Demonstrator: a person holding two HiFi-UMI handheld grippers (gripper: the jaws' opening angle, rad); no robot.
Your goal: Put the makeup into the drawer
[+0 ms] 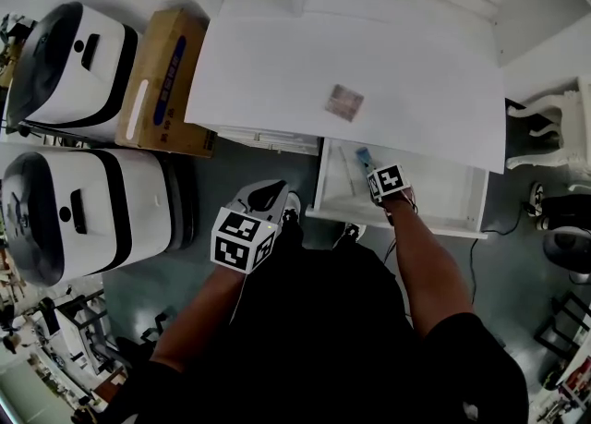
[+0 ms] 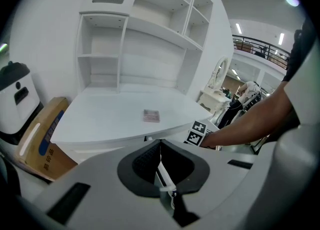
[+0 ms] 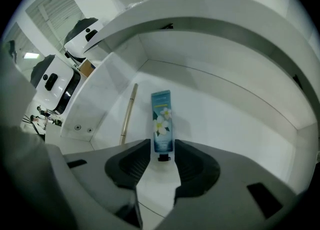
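The right hand-held gripper (image 3: pixel 160 152) is hanging in the open drawer (image 3: pixel 240 124), jaws parted loosely around the flat-lying makeup tube (image 3: pixel 161 121), bare floor spreading rightward, while the left hand-held gripper (image 2: pixel 160 144), shut and empty, is hovering before the table (image 2: pixel 110 113) edge.

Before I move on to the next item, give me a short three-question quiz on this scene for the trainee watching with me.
1. How do the right gripper's jaws stand at the tube in the drawer?
2. True or false: the left gripper is wide open.
3. Where does the small square compact lie?
A. in the drawer
B. on the desk top
C. on the cardboard box

Key
1. Apart, one on each side of the tube's cap end, not gripping it; the tube lies on the drawer floor.
2. False: its jaws are together.
3. B
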